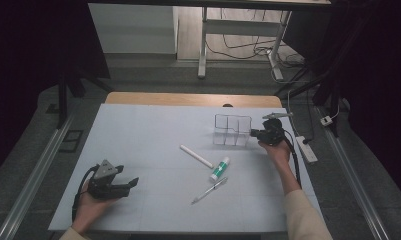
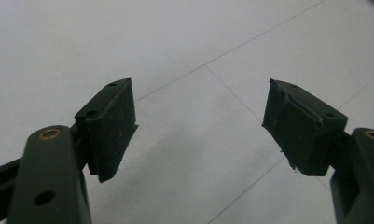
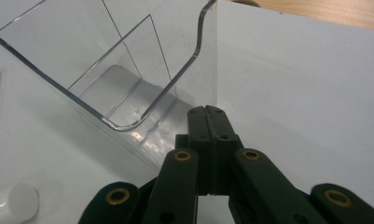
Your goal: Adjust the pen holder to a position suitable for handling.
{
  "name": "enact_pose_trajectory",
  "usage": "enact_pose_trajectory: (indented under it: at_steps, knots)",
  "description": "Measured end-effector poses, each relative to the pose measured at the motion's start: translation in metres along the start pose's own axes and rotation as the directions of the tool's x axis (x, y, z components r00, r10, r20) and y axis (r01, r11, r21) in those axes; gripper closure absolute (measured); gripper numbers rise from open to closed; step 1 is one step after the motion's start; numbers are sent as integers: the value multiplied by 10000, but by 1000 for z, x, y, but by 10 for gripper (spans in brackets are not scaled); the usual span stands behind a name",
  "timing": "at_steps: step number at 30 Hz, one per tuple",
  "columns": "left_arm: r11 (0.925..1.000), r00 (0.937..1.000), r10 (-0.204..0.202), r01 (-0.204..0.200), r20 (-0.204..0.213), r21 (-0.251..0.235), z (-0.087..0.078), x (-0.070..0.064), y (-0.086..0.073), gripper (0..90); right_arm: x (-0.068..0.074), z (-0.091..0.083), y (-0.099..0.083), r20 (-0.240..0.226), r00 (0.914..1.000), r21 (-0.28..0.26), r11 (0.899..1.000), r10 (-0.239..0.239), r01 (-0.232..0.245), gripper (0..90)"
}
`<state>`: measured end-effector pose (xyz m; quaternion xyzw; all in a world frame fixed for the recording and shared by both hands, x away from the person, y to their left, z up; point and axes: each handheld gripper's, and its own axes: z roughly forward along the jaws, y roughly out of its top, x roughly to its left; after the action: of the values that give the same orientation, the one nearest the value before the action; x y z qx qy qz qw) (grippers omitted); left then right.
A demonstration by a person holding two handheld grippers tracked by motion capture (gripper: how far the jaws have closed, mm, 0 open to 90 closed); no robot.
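High view | right gripper (image 1: 255, 133) fingers closed, against clear organizer (image 1: 231, 130) edge | left gripper (image 1: 129, 183) fingers open over bare mat (image 1: 148, 130)

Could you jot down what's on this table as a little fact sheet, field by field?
Surface: white table
Container: clear organizer, upright, divided into compartments, nothing in them
Loose items: white stick, green-and-white tube, pen, all lying in front of the organizer
Left gripper: open, nothing between the jaws
Right gripper: shut, at the organizer's right end
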<state>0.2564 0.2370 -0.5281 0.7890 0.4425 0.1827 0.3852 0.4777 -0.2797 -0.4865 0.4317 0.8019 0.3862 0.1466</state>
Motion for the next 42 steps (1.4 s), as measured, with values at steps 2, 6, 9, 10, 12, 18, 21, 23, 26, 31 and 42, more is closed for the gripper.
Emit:
enact_pose_trajectory:
  at_steps: [2,6,9,10,12,18,21,23,26,31,42]
  knots:
    - [10000,10000,-3,3,-1,-14,0,0,0,253,2,2,0,-40,10000,-9,10000,-25,25,889]
    - [10000,10000,-38,38,-4,-13,0,0,0,252,5,4,2,-55,9999,61,9999,-92,92,889]
    - [10000,10000,-23,23,3,-3,0,0,0,252,7,6,2,-89,9999,52,9999,-111,111,889]
    - [10000,10000,-22,22,5,-3,0,0,0,252,8,6,3,-99,9999,62,9999,-128,128,889]
    - [10000,10000,-38,38,4,-10,0,0,0,252,10,8,3,-141,9997,65,9998,-178,179,889]
    - [10000,10000,-49,49,19,-7,0,1,0,252,17,11,6,-217,9992,106,9994,-332,334,889]
    - [10000,10000,-38,38,24,3,0,1,0,252,20,13,6,-280,9989,94,9992,-375,378,889]
    - [10000,10000,-45,46,25,-4,0,1,0,252,21,14,7,-321,9987,94,9992,-396,399,889]
    - [10000,10000,-54,54,37,-13,0,1,0,252,24,15,8,-367,9983,108,9989,-448,452,889]
    - [10000,10000,-54,54,33,-10,0,1,0,253,28,17,10,-419,9978,112,9986,-519,524,890]
    - [10000,10000,-50,50,24,-10,0,1,0,253,35,22,12,-475,9966,103,9976,-674,680,889]
